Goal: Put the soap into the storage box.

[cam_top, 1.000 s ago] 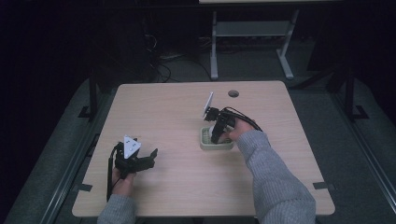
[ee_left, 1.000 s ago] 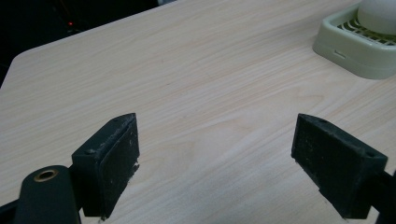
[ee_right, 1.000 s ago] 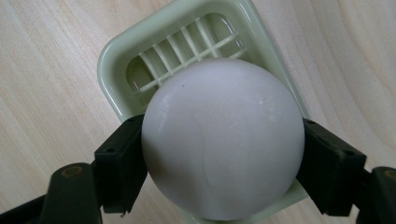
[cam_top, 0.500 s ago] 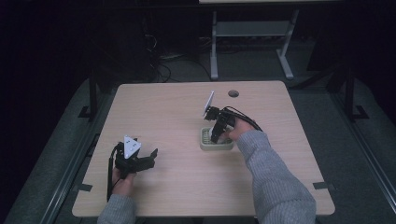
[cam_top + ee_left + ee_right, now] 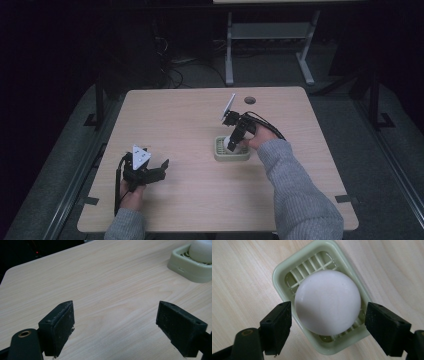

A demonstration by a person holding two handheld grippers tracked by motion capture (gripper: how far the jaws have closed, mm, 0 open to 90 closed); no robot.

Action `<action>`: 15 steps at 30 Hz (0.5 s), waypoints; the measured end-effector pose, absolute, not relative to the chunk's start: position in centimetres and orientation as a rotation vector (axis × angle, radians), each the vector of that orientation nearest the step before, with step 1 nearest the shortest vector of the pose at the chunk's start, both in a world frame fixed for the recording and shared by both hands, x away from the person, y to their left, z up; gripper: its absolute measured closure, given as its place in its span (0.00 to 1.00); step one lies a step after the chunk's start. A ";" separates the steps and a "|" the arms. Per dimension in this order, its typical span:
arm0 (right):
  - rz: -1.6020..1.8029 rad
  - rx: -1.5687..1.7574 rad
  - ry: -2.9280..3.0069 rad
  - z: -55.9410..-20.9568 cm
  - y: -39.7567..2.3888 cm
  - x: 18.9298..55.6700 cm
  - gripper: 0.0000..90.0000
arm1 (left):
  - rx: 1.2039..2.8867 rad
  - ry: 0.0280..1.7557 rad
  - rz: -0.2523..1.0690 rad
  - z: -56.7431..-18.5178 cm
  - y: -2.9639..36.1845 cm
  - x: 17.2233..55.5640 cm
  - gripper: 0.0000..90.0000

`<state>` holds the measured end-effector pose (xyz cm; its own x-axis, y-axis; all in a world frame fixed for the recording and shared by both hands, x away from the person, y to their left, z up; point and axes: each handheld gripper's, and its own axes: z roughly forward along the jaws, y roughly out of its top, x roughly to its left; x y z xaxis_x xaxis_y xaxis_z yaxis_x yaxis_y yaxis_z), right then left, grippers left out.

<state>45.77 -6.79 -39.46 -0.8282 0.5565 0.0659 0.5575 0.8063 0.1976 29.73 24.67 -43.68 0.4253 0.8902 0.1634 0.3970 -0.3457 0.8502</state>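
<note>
Pale green plastic is what I'm looking down on: a slatted soap dish [image 5: 322, 302] sits on the light wood table [image 5: 190, 125], a little right of the middle, and a round white bar of soap [image 5: 327, 302] rests in it. My right gripper [image 5: 328, 326] hangs straight above the dish, its fingers [image 5: 276, 330] spread apart with one on each side of the soap; there is a sliver of gap on both sides, so I read them as bracketing it, not clamping it. From the high view the right gripper [image 5: 233, 141] points steeply down into the dish [image 5: 232, 150]. My left gripper [image 5: 145, 170] waits well apart, near the front left of the table, fingers [image 5: 58, 326] wide open over bare wood, with the dish [image 5: 192, 265] and the soap [image 5: 201, 250] off at the far corner of its view. I judge the step to be taking hold of the soap. To do it well I'd keep the fingers level with the widest part of the bar, close slowly and evenly so it doesn't squirt out, and stay clear of the dish rim so the dish isn't dragged up. A smooth rounded bar will likely be slippery, so a centred, firm squeeze matters.
</note>
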 end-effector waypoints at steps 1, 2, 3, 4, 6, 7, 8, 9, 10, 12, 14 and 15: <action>-0.340 -0.925 -2.976 -39.3 -6.9 45.7 0.23 | 1.915 1.089 0.828 -43.8 24.6 29.8 0.16; -0.351 -0.927 -2.973 -39.1 -7.1 45.7 0.23 | 1.915 1.089 0.828 -43.8 24.6 29.8 0.16; -0.351 -0.927 -2.973 -39.1 -7.1 45.7 0.23 | 1.918 1.090 0.824 -43.8 24.6 29.8 0.16; -0.361 -0.943 -2.965 -38.9 -7.3 45.6 0.23 | 1.918 1.092 0.825 -43.8 24.6 29.8 0.16; -0.368 -0.950 -2.959 -38.7 -7.5 45.5 0.23 | 1.921 1.090 0.827 -43.7 24.6 29.7 0.16; -0.370 -0.946 -2.964 -38.7 -7.6 45.5 0.23 | 1.921 1.089 0.828 -43.7 24.6 29.7 0.16; -0.370 -0.950 -2.962 -38.6 -7.7 45.5 0.23 | 1.917 1.091 0.826 -43.7 24.6 29.8 0.16; -0.377 -0.950 -2.961 -38.5 -7.9 45.4 0.23 | 1.920 1.090 0.826 -43.7 24.6 29.8 0.16; -0.382 -0.947 -2.961 -38.4 -8.0 45.4 0.23 | 1.918 1.090 0.825 -43.8 24.6 29.8 0.16; -0.388 -0.947 -2.961 -38.2 -8.2 45.3 0.23 | 1.924 1.089 0.828 -43.7 24.6 29.7 0.16; -0.394 -0.951 -2.962 -38.0 -8.4 45.2 0.23 | 1.918 1.089 0.825 -43.8 24.6 29.7 0.16; -0.397 -0.952 -2.960 -37.9 -8.5 45.1 0.23 | 1.922 1.091 0.826 -43.7 24.6 29.7 0.16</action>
<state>45.12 -8.46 -37.94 -0.8156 0.5725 0.0839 0.5743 0.7835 0.2372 29.74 24.59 -43.73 0.4246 0.8908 0.1617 0.3970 -0.3437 0.8510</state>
